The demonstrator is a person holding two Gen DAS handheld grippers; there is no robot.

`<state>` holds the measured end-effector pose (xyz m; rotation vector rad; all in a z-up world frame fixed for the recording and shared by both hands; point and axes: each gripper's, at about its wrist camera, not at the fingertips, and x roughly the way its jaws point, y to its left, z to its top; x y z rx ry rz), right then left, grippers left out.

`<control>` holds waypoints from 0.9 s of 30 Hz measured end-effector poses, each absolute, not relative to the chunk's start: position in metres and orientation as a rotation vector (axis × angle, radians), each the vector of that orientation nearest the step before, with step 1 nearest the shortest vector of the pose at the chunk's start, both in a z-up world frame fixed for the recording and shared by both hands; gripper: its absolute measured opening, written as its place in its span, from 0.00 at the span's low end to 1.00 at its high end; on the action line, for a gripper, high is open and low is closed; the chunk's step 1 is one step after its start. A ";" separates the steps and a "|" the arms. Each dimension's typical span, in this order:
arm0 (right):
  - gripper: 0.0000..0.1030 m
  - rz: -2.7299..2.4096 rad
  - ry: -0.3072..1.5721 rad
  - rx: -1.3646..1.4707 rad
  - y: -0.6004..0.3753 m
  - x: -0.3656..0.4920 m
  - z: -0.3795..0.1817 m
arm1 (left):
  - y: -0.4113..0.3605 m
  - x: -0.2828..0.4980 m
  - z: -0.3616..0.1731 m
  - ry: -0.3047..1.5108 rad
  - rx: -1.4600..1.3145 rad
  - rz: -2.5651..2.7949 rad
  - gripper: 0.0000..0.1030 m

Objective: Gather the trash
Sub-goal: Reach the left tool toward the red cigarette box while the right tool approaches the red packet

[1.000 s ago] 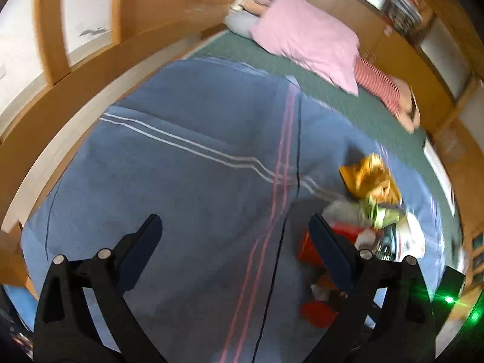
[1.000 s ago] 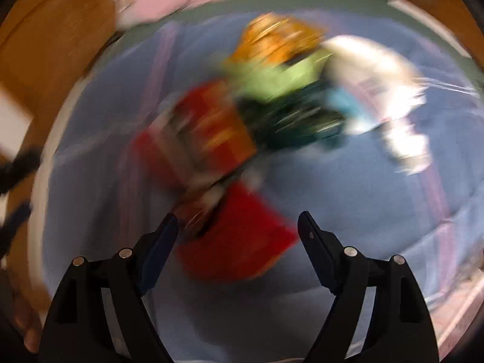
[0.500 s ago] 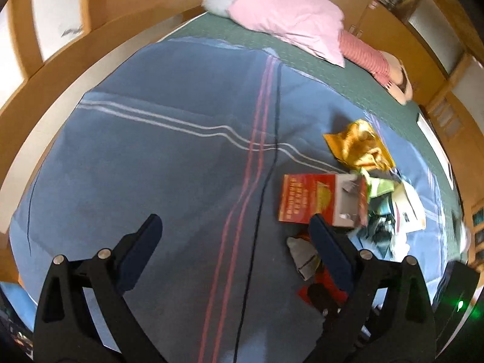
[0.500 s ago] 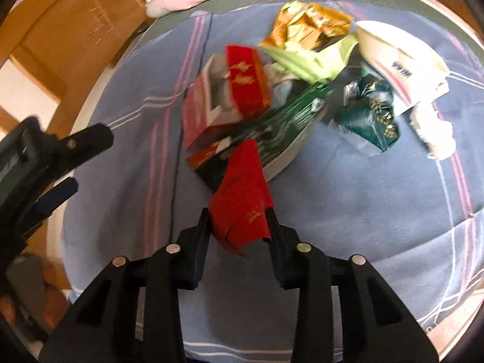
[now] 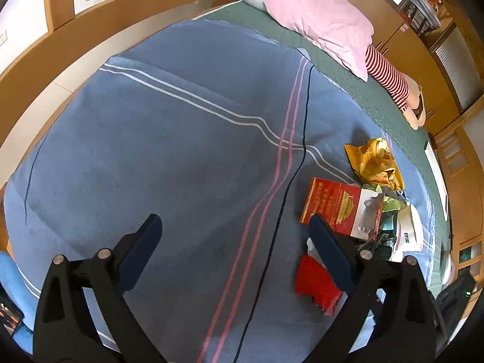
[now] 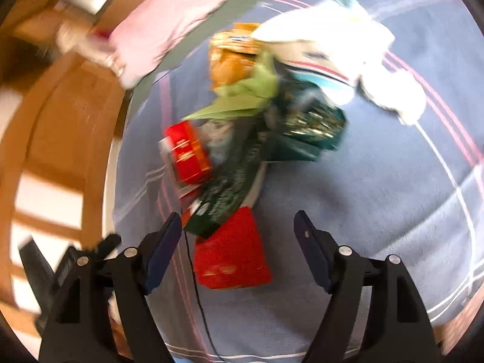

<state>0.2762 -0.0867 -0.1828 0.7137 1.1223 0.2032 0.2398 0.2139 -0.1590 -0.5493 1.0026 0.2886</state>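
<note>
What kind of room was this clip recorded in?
Most likely a bedroom: a bed spread with a blue striped blanket, a pink pillow at its head, and wooden cabinets behind. Trash wrappers lie on the blanket.

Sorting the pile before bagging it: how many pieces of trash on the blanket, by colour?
Red: 2, the red box and the red wrapper
Green: 3, light green wrapper, dark green packet, green foil bag
Gold: 1, gold bag
White: 1, white bag
Total: 7
</note>
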 end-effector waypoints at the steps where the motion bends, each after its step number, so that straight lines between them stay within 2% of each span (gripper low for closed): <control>1: 0.73 0.189 1.139 0.735 -0.090 0.276 -0.187 | 0.213 0.240 -0.160 1.007 -0.551 0.286 0.94; 10: 0.73 0.130 1.183 0.667 -0.077 0.269 -0.196 | 0.207 0.241 -0.163 1.027 -0.543 0.273 0.94; 13: 0.71 0.164 1.239 0.390 -0.033 0.272 -0.197 | 0.206 0.239 -0.159 1.006 -0.512 0.309 0.94; 15: 0.44 0.211 1.208 0.313 -0.019 0.270 -0.191 | 0.205 0.239 -0.154 0.979 -0.482 0.326 0.94; 16: 0.37 0.232 1.189 0.262 -0.012 0.268 -0.187 | 0.205 0.238 -0.152 0.969 -0.474 0.329 0.94; 18: 0.14 0.254 1.193 0.233 -0.005 0.266 -0.188 | 0.205 0.239 -0.147 0.942 -0.463 0.326 0.94; 21: 0.05 0.297 1.211 0.286 -0.008 0.270 -0.191 | 0.204 0.244 -0.141 0.897 -0.445 0.317 0.94; 27: 0.05 0.192 1.116 0.444 -0.059 0.253 -0.180 | 0.186 0.279 -0.129 0.836 -0.283 0.174 0.96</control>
